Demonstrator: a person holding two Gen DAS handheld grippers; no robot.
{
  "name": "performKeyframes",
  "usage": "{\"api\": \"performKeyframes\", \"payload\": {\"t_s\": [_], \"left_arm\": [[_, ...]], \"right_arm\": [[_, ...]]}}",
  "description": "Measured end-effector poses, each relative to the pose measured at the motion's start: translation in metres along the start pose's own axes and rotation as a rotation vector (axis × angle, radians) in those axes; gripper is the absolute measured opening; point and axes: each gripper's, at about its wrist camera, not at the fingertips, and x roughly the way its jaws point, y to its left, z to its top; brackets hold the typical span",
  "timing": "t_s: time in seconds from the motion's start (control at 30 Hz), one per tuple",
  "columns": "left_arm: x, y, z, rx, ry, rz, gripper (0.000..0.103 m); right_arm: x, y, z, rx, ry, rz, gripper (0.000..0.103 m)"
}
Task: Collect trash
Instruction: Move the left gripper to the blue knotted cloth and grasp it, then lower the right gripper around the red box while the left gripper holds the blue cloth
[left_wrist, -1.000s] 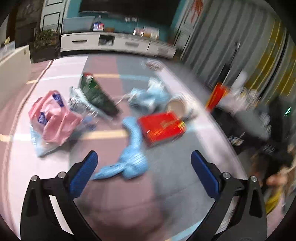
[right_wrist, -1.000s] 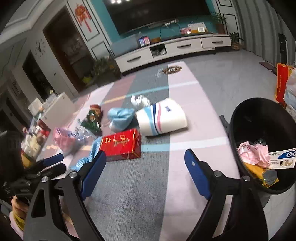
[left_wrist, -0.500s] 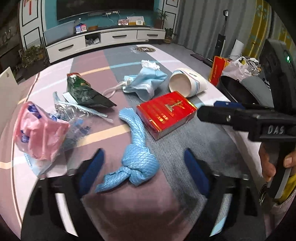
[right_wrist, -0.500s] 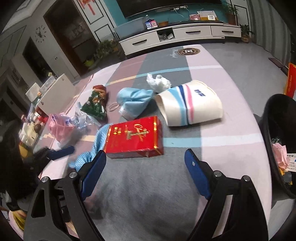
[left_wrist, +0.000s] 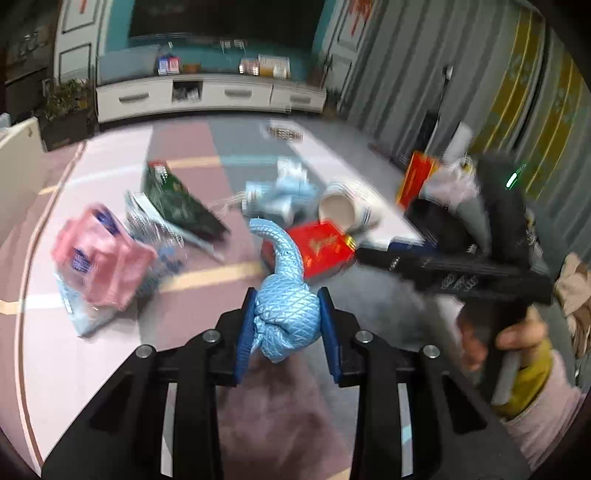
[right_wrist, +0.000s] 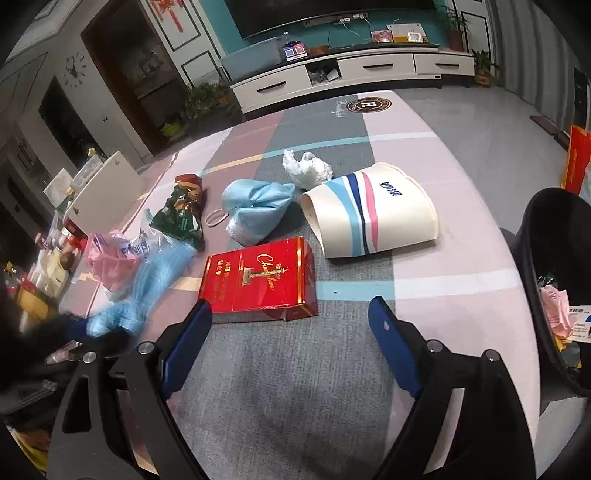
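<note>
The rug (right_wrist: 295, 387) carries the litter, and the black bin (right_wrist: 546, 236) stands off its right edge, already holding some pink and printed scraps. Of the loose pieces the striped paper tub (right_wrist: 373, 221) is biggest, lying on its side with its mouth toward the left; next the red carton (right_wrist: 262, 280), flat, its long axis running left to right just ahead of the right gripper (right_wrist: 290, 325); then the blue mask (right_wrist: 255, 206), the pink bag (left_wrist: 99, 258), the green packet (right_wrist: 181, 214) and a white wad (right_wrist: 306, 168) farthest back. The left gripper (left_wrist: 286, 321) has just been closing, and its blue pads now pinch the knotted end of the blue rag (left_wrist: 284, 306); the rag's tail trails forward and up toward the carton, so its length runs straight away from the jaws. The right gripper stands spread wide with nothing between its fingers. The relation that matters: the bin lies to the far right of the rag, beyond the right hand (left_wrist: 513, 339), so the left hand would have to carry across the carton and past the other tool. I judge the trailing tail may drag on the carton if the lift is low.
</note>
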Motion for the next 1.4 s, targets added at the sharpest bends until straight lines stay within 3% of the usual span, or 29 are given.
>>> {"api": "performKeyframes", "payload": {"t_s": [0.13,0.27,0.4,0.77,0.97,1.4], "left_arm": [[-0.015,0.009,0.008,-0.066,-0.090,0.011,0.035],[-0.022,0.019,0.011,-0.117,-0.120,-0.007,0.035],[-0.029,0.020,0.011,-0.118,-0.141,-0.021,0.035],[-0.033,0.031,0.006,-0.143,-0.125,-0.031,0.035],[-0.033,0.032,0.005,-0.148,-0.119,-0.043,0.035],[-0.035,0.022,0.005,-0.123,-0.120,-0.045,0.035]], "right_arm": [[0.005,0.013,-0.005,-0.060,0.001,-0.031,0.085],[0.017,0.032,-0.007,-0.143,-0.001,-0.095,0.085],[0.030,0.040,-0.002,-0.139,0.011,-0.097,0.086],[0.052,0.055,0.001,-0.146,0.034,-0.123,0.091],[0.061,0.062,-0.002,-0.198,0.039,-0.191,0.091],[0.001,0.058,-0.010,-0.185,-0.074,-0.114,0.088]]}}
